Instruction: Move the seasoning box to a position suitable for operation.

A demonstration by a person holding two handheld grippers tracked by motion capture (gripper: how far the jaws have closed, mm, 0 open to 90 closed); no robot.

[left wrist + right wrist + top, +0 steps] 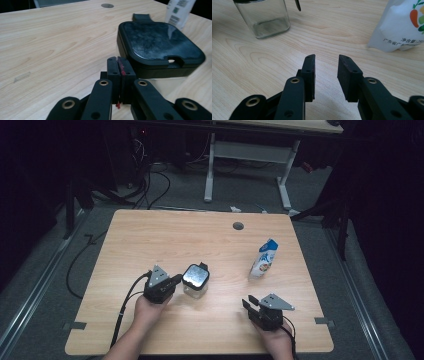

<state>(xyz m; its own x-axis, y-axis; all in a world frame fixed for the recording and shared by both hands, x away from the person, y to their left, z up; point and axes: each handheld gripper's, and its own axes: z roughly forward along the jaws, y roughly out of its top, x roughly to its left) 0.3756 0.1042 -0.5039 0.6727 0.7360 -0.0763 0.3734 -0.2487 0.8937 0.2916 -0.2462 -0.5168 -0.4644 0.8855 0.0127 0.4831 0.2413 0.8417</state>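
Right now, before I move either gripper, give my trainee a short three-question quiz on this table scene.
1. True or false: the left gripper has its jaws apart around the glass jar.
2. Multiple choice: the snack pouch stands on which side of the jar in the high view? A) left B) right C) nearer the person
3. Short answer: what colour is the jar's square lid, and is it on the jar?

Key
1. False: the jaws are shut with nothing between them, just beside the lid.
2. B
3. Black; it sits on the jar. The right gripper is open over bare wooden table.
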